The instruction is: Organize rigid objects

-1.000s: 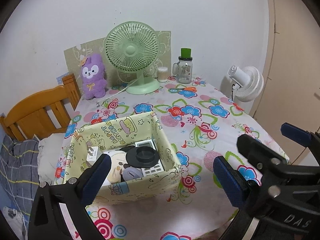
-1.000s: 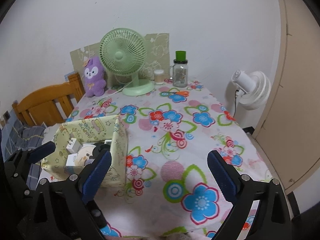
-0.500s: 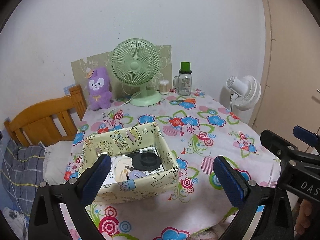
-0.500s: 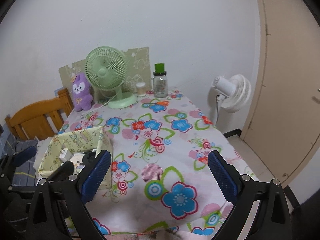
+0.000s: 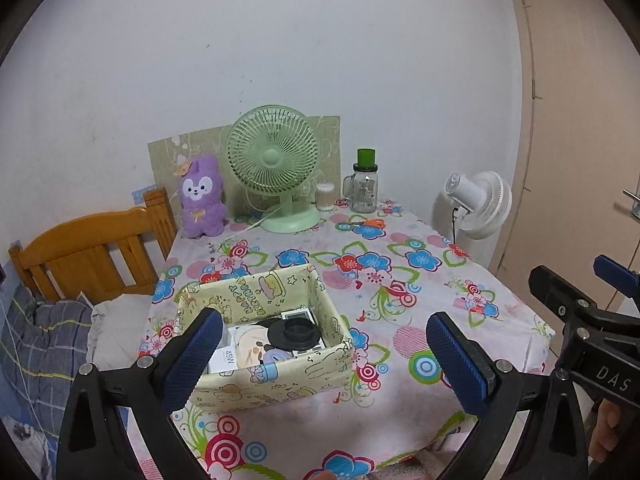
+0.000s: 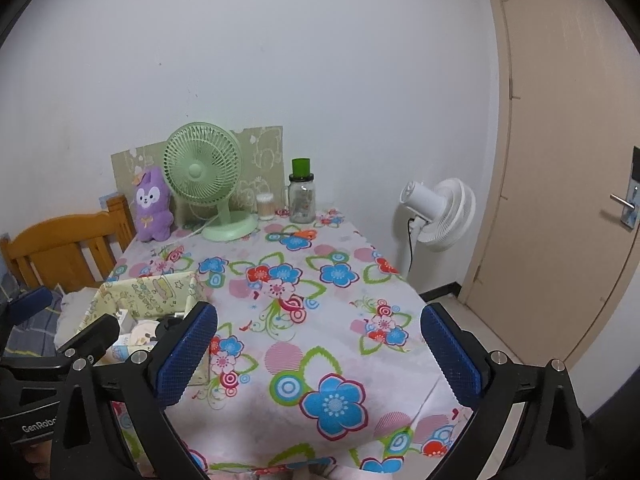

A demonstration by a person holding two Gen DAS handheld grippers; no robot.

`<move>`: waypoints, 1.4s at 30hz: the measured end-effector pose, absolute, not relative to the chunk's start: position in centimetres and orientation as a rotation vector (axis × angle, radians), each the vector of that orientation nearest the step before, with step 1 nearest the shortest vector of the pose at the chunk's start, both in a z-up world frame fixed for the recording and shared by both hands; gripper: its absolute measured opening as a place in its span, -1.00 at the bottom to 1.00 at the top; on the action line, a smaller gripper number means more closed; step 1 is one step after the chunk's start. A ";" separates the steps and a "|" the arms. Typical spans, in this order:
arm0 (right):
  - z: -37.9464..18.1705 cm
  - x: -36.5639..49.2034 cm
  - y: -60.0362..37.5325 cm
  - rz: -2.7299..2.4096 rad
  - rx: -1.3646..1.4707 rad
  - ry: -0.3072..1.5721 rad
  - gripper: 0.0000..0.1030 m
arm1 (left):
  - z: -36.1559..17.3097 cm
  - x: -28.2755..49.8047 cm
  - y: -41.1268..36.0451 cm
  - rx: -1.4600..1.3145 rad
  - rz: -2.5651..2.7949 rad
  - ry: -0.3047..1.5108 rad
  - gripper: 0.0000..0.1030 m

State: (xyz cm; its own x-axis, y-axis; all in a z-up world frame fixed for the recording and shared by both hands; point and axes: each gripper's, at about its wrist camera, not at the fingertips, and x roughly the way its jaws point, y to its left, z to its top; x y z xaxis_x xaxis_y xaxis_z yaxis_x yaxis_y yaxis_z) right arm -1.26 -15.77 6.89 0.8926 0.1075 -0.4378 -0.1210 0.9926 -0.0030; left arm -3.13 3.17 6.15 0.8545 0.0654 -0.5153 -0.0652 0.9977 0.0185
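Note:
A yellow cartoon-print fabric box (image 5: 264, 372) stands near the front left of the flowered table (image 5: 400, 280). Inside it lie a black round lid (image 5: 294, 332), a white device (image 5: 296, 315), a round cartoon piece (image 5: 250, 346) and a white charger (image 5: 224, 358). My left gripper (image 5: 323, 320) hovers open in front of and above the box, holding nothing. In the right wrist view, my right gripper (image 6: 318, 312) hangs over the table's front with its jaws opening and nothing between them. The box (image 6: 152, 290) sits to its left, partly hidden behind the left gripper's arm (image 6: 80, 340).
Along the back wall stand a green desk fan (image 5: 276, 168), a purple plush (image 5: 200, 196), a swab pot (image 5: 325, 196) and a green-lidded glass jar (image 5: 365, 188). Orange scissors (image 5: 374, 223) lie nearby. A white floor fan (image 6: 436, 212) and door (image 6: 560, 160) are right, a wooden headboard (image 5: 88, 252) left.
Both grippers have drawn back and upward from the table, so the box and table look smaller and farther. Nothing was picked up or released.

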 end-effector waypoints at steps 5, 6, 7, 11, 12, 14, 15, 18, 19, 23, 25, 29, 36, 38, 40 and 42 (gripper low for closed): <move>6.8 -1.6 -15.7 0.110 -0.026 0.450 1.00 | 6.2 -3.3 3.1 0.005 0.060 0.537 1.00; 6.8 -1.6 -15.7 0.109 -0.022 0.450 1.00 | 6.2 -3.3 3.1 0.007 0.060 0.537 1.00; 6.8 -1.6 -15.8 0.107 -0.019 0.451 1.00 | 6.2 -3.3 3.0 0.009 0.060 0.536 1.00; 6.6 -1.5 -15.8 0.104 -0.011 0.454 1.00 | 6.1 -3.3 3.0 0.009 0.060 0.536 1.00; 6.5 -1.5 -15.8 0.105 -0.009 0.456 1.00 | 6.1 -3.3 3.0 0.009 0.061 0.537 1.00; 6.5 -1.5 -15.7 0.104 -0.009 0.459 1.00 | 6.1 -3.2 3.1 0.008 0.061 0.538 1.00; 6.5 -1.5 -15.7 0.104 -0.009 0.458 1.00 | 6.1 -3.2 3.1 0.006 0.062 0.541 1.00; 6.4 -1.4 -15.6 0.101 -0.011 0.461 1.00 | 6.0 -3.1 3.2 0.001 0.062 0.547 1.00; 6.4 -1.4 -15.6 0.101 -0.010 0.460 1.00 | 5.9 -3.0 3.4 0.000 0.062 0.547 1.00; 6.4 -1.3 -15.6 0.101 -0.010 0.461 1.00 | 5.9 -2.9 3.5 -0.004 0.061 0.553 1.00; 6.4 -1.3 -15.6 0.101 -0.009 0.462 1.00 | 5.8 -2.8 3.6 -0.006 0.059 0.555 1.00; 6.4 -1.2 -15.5 0.099 -0.011 0.461 1.00 | 5.8 -2.8 3.6 -0.005 0.060 0.553 1.00; 6.0 -0.9 -15.3 0.098 -0.010 0.467 1.00 | 5.7 -2.6 3.8 -0.009 0.064 0.555 1.00; 5.8 -0.8 -15.1 0.100 -0.013 0.472 1.00 | 5.4 -2.5 3.8 -0.013 0.066 0.556 1.00; 5.7 -0.7 -15.0 0.099 -0.016 0.476 1.00 | 5.2 -2.3 3.9 -0.016 0.066 0.559 1.00; 5.5 -0.5 -14.9 0.097 -0.019 0.482 1.00 | 5.1 -2.2 4.1 -0.021 0.065 0.564 1.00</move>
